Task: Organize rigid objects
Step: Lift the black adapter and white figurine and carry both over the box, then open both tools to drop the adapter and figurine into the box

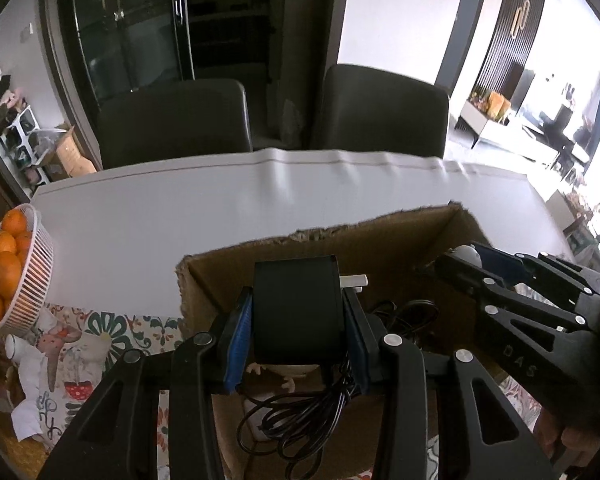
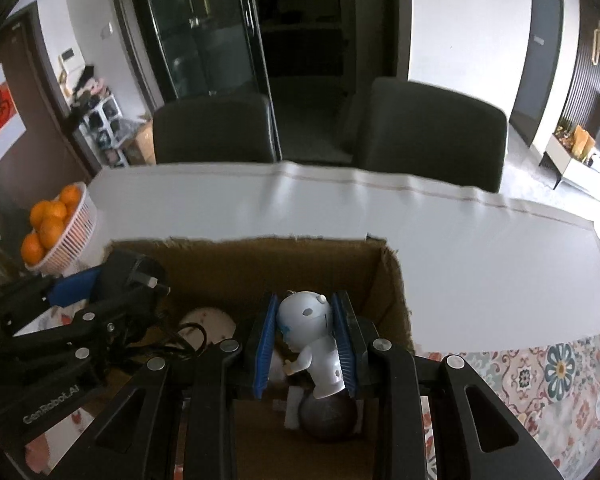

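Note:
My left gripper (image 1: 298, 312) is shut on a black power adapter (image 1: 296, 308), whose plug prongs point right and whose coiled black cable (image 1: 300, 420) dangles below. It hangs over the open cardboard box (image 1: 380, 240). In the right wrist view the same adapter (image 2: 128, 276) shows at the left above the box (image 2: 392, 280). My right gripper (image 2: 306, 338) is shut on a white robot figurine (image 2: 314, 336) with a dark round base (image 2: 326, 420), held inside the box. A pale round object (image 2: 212, 320) lies on the box floor, partly hidden by cable.
A white basket of oranges (image 1: 32, 280) stands at the table's left edge, seen also as the basket (image 2: 74, 232) in the right wrist view. A floral cloth (image 2: 540, 372) covers the near table; a white cover (image 1: 220, 200) lies beyond. Two dark chairs (image 1: 172, 120) stand behind.

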`<control>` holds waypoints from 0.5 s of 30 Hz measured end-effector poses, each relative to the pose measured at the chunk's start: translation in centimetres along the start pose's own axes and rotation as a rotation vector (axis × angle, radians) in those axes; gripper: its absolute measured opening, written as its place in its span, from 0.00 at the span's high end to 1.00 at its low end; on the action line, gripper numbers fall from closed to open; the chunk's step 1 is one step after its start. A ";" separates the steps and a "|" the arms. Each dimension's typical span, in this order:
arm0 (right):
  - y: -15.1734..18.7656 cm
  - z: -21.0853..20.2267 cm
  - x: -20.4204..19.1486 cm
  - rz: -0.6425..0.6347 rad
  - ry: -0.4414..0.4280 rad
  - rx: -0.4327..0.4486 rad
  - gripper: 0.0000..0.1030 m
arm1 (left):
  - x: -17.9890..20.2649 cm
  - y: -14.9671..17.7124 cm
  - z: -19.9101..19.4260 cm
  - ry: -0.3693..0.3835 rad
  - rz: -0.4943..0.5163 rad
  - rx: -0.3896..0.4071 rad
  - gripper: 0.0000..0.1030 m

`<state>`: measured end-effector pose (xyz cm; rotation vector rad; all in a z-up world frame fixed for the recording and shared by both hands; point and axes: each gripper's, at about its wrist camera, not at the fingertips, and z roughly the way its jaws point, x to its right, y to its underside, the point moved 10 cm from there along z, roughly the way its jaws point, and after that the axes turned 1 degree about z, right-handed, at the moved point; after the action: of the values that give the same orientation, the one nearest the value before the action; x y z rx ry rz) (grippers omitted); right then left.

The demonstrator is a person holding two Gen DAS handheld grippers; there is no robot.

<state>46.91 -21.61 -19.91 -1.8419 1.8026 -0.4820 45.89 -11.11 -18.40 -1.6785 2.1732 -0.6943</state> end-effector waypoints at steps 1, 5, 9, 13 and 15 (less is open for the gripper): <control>0.3 0.4 -0.1 -0.008 -0.003 -0.013 0.72 | 0.1 0.2 0.2 -0.002 0.007 -0.009 0.60; 1.5 1.7 -0.2 -0.026 -0.013 -0.067 0.72 | 0.4 1.0 1.2 0.009 0.024 -0.048 0.60; 2.2 2.6 -0.7 -0.061 -0.016 -0.104 0.72 | 0.6 1.9 2.4 0.029 0.037 -0.100 0.60; 2.7 2.9 -1.0 -0.080 -0.027 -0.131 0.72 | 0.7 2.5 2.9 0.036 0.028 -0.131 0.60; 2.9 3.1 -1.0 -0.082 -0.025 -0.137 0.69 | 0.9 2.5 2.8 0.042 0.033 -0.131 0.60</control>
<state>46.25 -20.21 -23.98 -2.0115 1.7891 -0.3712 45.02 -12.02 -22.08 -1.7011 2.3157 -0.5949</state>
